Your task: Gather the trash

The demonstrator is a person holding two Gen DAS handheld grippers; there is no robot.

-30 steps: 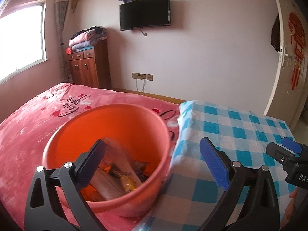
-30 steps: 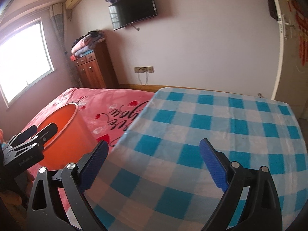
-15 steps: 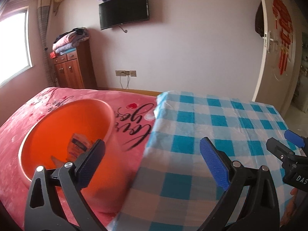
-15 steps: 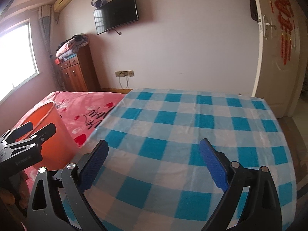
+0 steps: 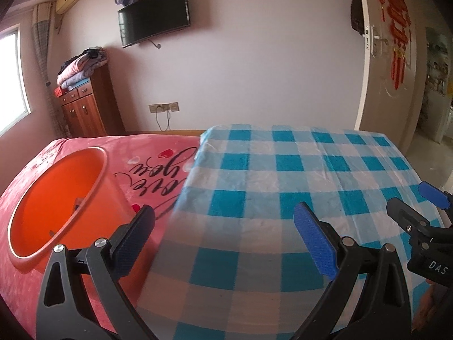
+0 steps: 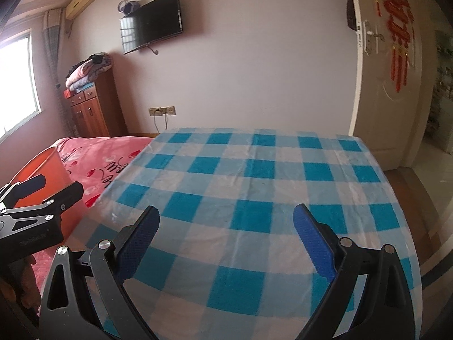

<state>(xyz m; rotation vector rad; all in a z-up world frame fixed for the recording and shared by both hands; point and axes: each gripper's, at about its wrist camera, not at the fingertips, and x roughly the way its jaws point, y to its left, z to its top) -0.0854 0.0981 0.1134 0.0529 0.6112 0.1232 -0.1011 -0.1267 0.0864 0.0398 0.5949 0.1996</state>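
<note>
Both tongs spread wide, nothing held: left tongs (image 5: 223,238) and right tongs (image 6: 226,238) hover over the checked counter (image 6: 254,175). I see the orange bucket (image 5: 56,198) on the pink bed (image 5: 158,167), left of the counter; contents unclear.

Both wrist views above checked tablecloth (image 5: 283,187).

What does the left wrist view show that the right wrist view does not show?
Only the left wrist view looks into the orange bucket and shows the right gripper at its edge. Only the right wrist view shows the left gripper from outside and the floor. Both show the checked cloth, television and cabinet.
</note>
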